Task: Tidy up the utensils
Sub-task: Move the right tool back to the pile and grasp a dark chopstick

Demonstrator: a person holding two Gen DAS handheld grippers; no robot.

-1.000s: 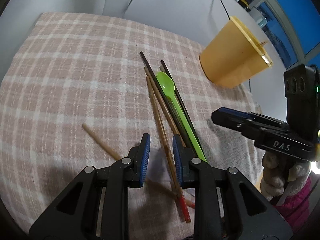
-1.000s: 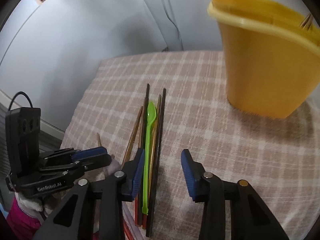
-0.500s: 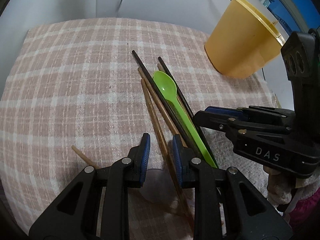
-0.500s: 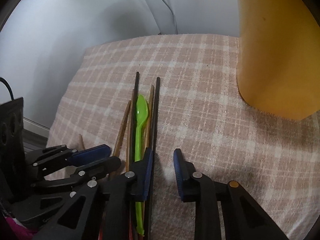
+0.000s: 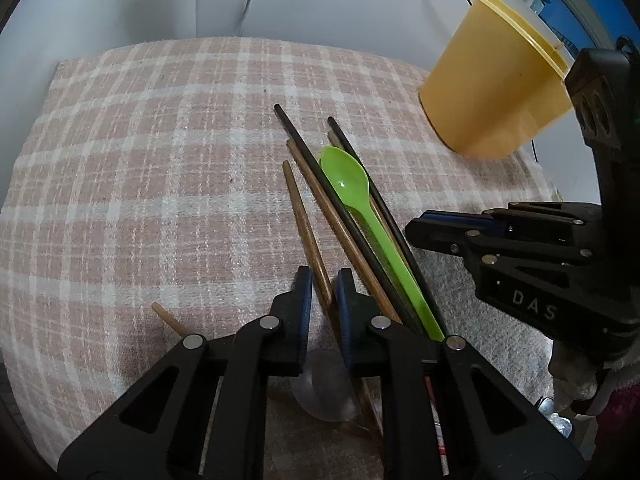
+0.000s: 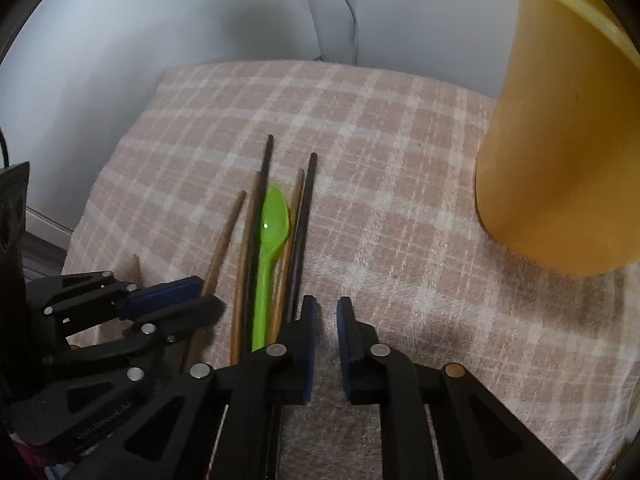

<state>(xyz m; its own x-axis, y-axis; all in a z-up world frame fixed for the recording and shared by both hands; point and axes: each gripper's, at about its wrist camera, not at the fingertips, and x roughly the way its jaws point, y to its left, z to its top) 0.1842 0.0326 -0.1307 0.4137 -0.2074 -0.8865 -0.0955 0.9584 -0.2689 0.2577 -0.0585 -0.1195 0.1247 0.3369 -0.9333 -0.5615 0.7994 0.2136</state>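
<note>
Two hand-held claws are being lowered steeply onto a bundle of utensils lying on a pink plaid cloth (image 5: 160,168) that covers the desk.

Left claw (image 5: 320,280): its jaws are being drawn together around the brown wooden chopstick (image 5: 304,224) at the left edge of the bundle. The stick is passing between the blue pads, and whether they are yet pressing on it cannot be told. The outermost stick is presumably being singled out because it lies a little apart from the rest.

Right claw (image 6: 324,312): its jaws are being narrowed just to the right of the black chopstick (image 6: 300,224). Only bare cloth is showing in the gap, so nothing is being pinched; the nearest stick is lying outside the left pad.

Bundle: a green plastic spoon (image 5: 352,188) is resting bowl-up on top, flanked by black and brown chopsticks running roughly parallel. One further wooden stick (image 5: 168,318) is lying askew at the left, well apart from the others.

Yellow plastic cup (image 5: 492,96): standing upright at the far right of the cloth, it is judged to be the intended holder. Most of the sorting is still remaining.
</note>
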